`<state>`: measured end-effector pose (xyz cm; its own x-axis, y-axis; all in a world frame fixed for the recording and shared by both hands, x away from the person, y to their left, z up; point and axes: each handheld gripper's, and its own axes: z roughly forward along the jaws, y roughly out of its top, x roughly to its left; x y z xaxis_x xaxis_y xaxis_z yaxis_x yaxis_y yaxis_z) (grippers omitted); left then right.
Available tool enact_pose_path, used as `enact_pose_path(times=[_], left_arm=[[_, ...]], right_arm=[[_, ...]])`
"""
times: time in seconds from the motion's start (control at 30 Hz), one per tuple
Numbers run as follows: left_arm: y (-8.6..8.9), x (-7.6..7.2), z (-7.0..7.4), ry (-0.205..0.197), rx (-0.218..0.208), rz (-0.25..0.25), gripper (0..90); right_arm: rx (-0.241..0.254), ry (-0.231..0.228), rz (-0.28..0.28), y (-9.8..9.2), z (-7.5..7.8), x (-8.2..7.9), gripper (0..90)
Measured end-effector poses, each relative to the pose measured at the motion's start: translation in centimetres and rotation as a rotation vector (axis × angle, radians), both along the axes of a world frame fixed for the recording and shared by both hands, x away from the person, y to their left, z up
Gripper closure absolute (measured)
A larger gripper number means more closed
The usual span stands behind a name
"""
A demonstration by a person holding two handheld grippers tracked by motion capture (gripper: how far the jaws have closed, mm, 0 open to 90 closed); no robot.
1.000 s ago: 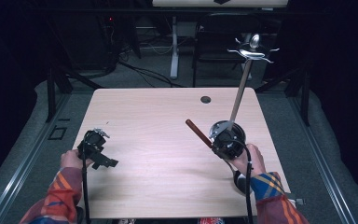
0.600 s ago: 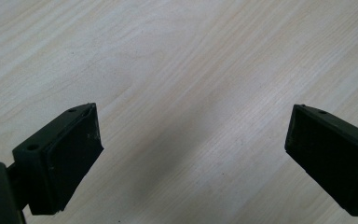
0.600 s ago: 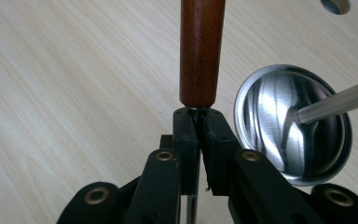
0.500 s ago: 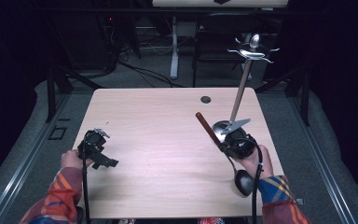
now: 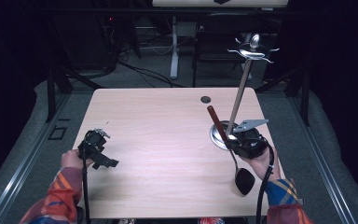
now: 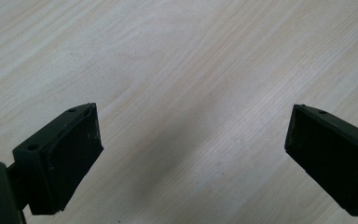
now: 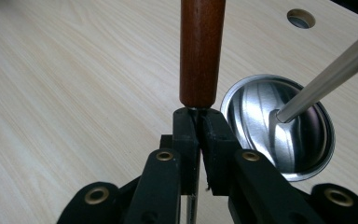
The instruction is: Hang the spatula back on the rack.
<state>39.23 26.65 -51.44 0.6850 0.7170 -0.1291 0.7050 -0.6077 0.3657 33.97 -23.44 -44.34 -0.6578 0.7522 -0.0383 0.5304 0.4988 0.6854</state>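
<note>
A ladle [image 5: 228, 147] is clamped at its metal shank by the right gripper [image 7: 198, 122] near the desk's right edge (left gripper [image 6: 193, 154] released); hanging it on the stand [image 5: 240, 100] appears next, requiring lift.

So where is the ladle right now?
In the high view the ladle is at the table's right side, clamped in the right gripper, beside the utensil stand's round base.
</note>
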Motion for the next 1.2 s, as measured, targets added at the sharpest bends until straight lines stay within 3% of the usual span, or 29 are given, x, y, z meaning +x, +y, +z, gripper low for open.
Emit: enact_pose_path(times=[0.1,0.63,0.93,1.2], left_arm=[[0.0,0.0,0.0,0.001,0.001,-0.004,3.4],[0.0,0.0,0.0,0.003,0.009,-0.009,3.5],[-0.1,0.1,0.0,0.005,0.011,-0.010,3.5],[-0.1,0.1,0.0,0.003,0.011,-0.012,3.5]], right_arm=[[0.045,-0.006,-0.015,-0.7,0.1,-0.1,85.1],[0.148,-0.050,-0.049,-2.5,0.7,-0.8,85.1],[0.225,-0.127,-0.057,-3.1,1.0,-1.1,85.1],[0.249,-0.173,-0.090,-3.7,1.9,-1.5,85.0]])
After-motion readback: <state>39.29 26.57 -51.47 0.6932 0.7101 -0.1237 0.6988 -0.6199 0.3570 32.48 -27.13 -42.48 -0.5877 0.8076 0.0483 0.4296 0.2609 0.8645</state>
